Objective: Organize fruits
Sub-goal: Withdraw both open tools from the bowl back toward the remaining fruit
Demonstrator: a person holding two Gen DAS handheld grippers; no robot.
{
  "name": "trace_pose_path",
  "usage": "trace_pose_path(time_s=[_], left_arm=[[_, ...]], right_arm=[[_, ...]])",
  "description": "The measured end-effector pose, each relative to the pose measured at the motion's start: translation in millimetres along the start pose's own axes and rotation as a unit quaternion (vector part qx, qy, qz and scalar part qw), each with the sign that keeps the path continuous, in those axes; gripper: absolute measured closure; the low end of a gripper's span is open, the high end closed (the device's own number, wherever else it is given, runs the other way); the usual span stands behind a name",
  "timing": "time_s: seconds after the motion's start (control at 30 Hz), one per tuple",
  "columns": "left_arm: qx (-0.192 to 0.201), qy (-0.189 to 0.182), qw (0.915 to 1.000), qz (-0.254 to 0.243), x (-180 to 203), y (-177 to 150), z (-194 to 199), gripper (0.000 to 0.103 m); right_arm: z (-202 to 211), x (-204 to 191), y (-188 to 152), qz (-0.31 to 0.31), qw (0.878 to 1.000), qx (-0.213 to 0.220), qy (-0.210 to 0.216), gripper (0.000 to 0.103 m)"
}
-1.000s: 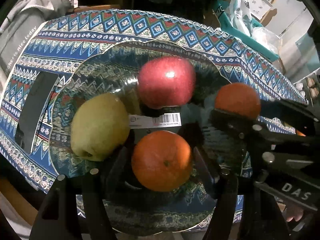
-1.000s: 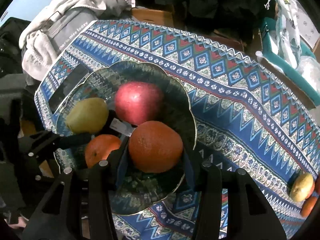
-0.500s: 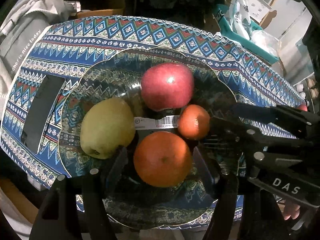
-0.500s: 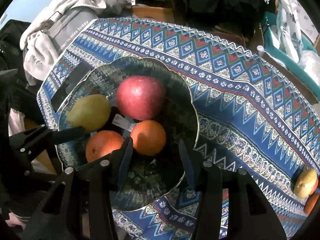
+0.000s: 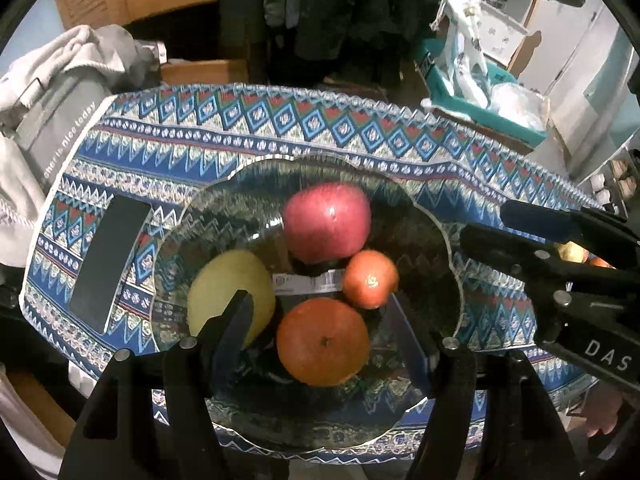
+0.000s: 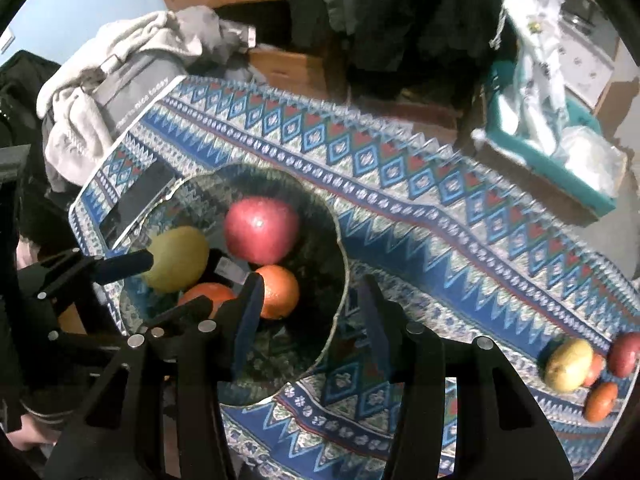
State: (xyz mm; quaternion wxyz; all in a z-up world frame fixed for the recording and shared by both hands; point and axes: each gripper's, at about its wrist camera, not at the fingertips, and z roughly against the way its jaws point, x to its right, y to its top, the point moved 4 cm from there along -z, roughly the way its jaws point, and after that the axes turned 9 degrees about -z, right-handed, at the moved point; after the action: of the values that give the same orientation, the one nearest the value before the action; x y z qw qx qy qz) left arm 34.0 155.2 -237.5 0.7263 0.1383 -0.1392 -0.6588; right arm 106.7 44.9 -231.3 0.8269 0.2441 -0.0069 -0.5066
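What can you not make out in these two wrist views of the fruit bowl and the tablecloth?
- Left wrist view: the barcode label in the glass bowl is too small and blurred to read.
- Left wrist view: the loose fruit on the tablecloth is mostly hidden behind the right gripper.
- Right wrist view: the larger orange is partly covered by the left gripper.

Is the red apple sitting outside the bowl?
No, the red apple lies inside the bowl, next to two oranges and a yellow fruit.
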Motion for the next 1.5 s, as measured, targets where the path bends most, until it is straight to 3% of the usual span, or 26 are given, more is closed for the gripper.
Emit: trace_pose_path(time_s=[0.23, 0.77, 1.23, 1.5], left_arm=[[0.038, 0.021, 0.9989, -0.017, 4.6, 10.2, 25.7, 0.032], [0.121, 0.02, 0.9898, -0.072, 50.4, 32.3, 86.0, 0.027], [0.16, -0.001, 0.982, -0.1, 91.5, 43.1, 120.8, 0.023], [0.16, -0.023, 0.9803, -0.114, 117.1, 46.9, 122.9, 0.022]], right_arm=[[37.3, 0.7, 7.3, -0.001, 0.999, 0.045, -0.015, 0.049], [117.6, 24.7, 6.7, -0.011, 0.991, 0.128, -0.043, 0.043], [165.3, 57.9, -11.7, -0.034, 0.983, 0.173, -0.056, 0.036], [180.7, 87.8, -22.9, -0.06, 0.979, 0.183, -0.068, 0.033]])
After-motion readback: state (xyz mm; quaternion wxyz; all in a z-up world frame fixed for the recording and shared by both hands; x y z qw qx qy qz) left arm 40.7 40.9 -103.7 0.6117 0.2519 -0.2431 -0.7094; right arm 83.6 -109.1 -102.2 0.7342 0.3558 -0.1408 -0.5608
